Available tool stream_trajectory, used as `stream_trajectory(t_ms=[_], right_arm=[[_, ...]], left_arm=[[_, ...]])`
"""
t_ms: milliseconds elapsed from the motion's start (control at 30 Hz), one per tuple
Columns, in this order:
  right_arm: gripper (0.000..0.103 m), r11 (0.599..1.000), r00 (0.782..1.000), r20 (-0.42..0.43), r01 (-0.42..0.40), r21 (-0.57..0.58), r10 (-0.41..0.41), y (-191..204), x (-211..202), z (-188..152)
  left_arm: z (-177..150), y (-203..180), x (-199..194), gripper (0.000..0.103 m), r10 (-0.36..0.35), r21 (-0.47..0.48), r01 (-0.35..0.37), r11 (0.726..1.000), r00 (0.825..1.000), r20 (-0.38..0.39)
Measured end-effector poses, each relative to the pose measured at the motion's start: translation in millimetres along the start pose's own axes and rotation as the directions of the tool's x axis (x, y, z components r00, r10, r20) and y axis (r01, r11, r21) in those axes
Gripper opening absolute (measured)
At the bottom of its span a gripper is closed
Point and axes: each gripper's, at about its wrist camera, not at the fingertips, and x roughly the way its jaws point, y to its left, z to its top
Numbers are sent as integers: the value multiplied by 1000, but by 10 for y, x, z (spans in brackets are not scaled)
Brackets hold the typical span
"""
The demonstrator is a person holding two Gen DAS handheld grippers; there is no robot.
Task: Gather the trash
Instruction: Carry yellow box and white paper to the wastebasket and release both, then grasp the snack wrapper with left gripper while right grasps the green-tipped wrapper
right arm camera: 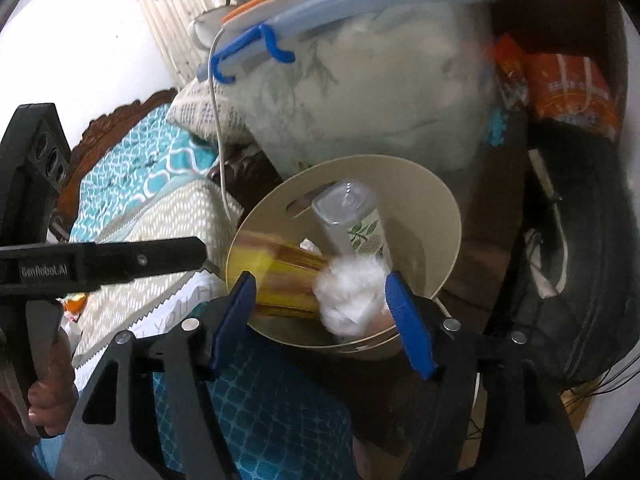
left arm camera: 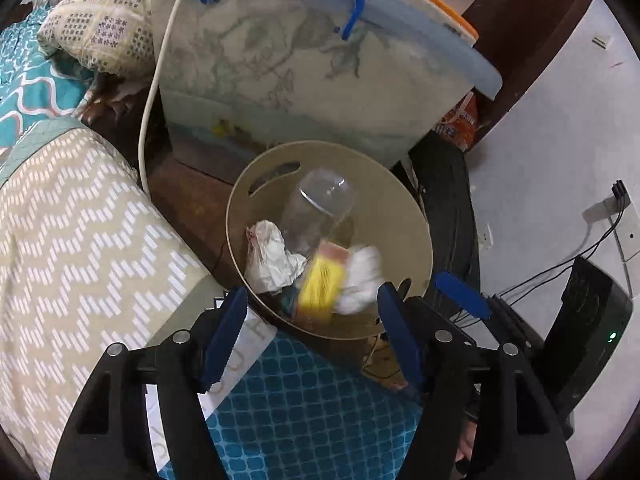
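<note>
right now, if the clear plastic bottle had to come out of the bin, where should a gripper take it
Probably by its raised base end, from above. The clear plastic bottle stands tilted in the beige bin, base up near the rim, its lower part buried behind the yellow packet and crumpled white paper.

Bed (left arm camera: 60, 240) at the left of both wrist views. On it lies a beige spread (left arm camera: 80, 220) with white zigzag dashes. Beyond that lies a teal cover (left arm camera: 28, 80) with white wavy lattice, and a cream pillow (left arm camera: 104, 24) with small purple motifs sits at the far end. A teal quilted cloth (left arm camera: 304, 408) with a diamond grid covers the near edge. A white sheet with printed letters and a serrated edge (right arm camera: 160, 312) lies where the spread meets the teal cloth. Carved dark wood headboard (right arm camera: 132, 108) visible behind the bedding in the right wrist view.
</note>
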Motion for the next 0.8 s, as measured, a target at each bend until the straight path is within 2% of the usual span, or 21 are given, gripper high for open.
stream_trajectory(t_ms=[100,200,400,500,633,700,733,800], right_arm=[[69,1000,999,48,8,23,-9,-5,-118,-53],[69,998,998,63,-19,58,16,-3,-204,-96],[69,994,993,50,-105,36,103,348,-240,-266],[69,983,983,23,-182,10,181,673,-202,-318],[69,960,960,-42,-278,-37,276,1140,-102,-396],[69,941,941,-92,-333,-67,326,1435,-24,-432],[69,931,930,-116,-358,-76,348,1552,13,-451],[69,905,901,-175,-416,-86,397,1808,112,-466]], left_arm=[[-119,64,-187,68,-18,-14,18,1000,999,32],[-401,168,-451,68,-12,-9,13,1000,998,66],[-1197,449,-1075,72,96,18,-99,995,987,129],[-1647,689,-1447,73,157,-17,-156,988,976,149],[-2175,1155,-2019,73,227,-151,-201,968,957,181],[-2378,1404,-2309,74,281,-229,-234,945,937,205],[-2516,1605,-2515,74,321,-293,-251,922,922,219],[-2665,1872,-2748,74,354,-374,-251,893,905,236]])
